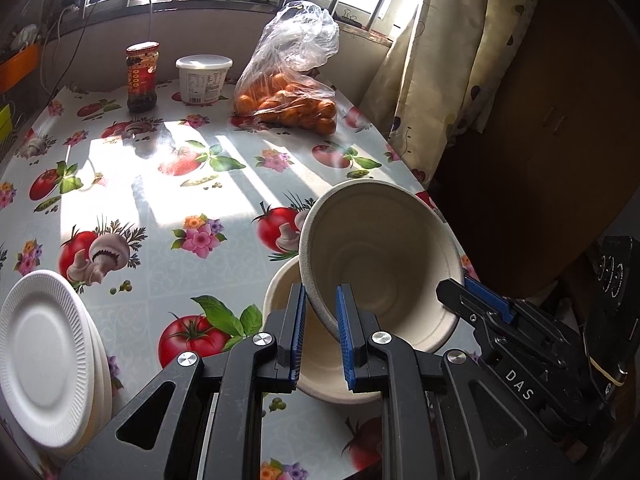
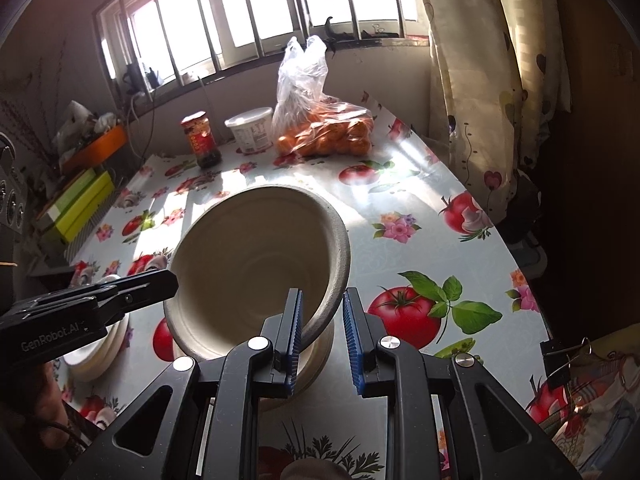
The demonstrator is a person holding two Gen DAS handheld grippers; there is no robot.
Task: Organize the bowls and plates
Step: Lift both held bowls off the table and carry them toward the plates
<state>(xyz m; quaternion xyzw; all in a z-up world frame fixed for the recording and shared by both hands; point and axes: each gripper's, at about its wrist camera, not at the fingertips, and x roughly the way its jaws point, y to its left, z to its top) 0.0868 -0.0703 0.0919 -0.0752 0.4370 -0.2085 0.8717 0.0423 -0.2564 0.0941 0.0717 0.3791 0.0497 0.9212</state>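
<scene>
both grippers share one beige paper bowl (image 1: 384, 256), tilted and carried just above a second bowl (image 1: 288, 312) of the same kind that stands on the flowered tablecloth (image 1: 168, 208) near the table's near right edge. the left gripper (image 1: 318, 336) is nearly closed, its blue pads pinching the bowl's near-left rim; the right gripper (image 2: 320, 336) is clamped about as tight as it goes on the near-right rim, the wall sitting between its pads

to do this nesting step well, i'd level the carried bowl first, both hands dropping together so neither pinch twists the thin rim, then centre it over the lower bowl before letting it down. release only once it sits inside; a lopsided drop could tip the lower one off the edge

the held bowl's mouth faces up and toward the cameras, base tipped toward the far side, so its axis leans away from upright. the lower bowl opens straight up. a stack of white foam plates (image 1: 44, 356) lies at the near left, well apart
</scene>
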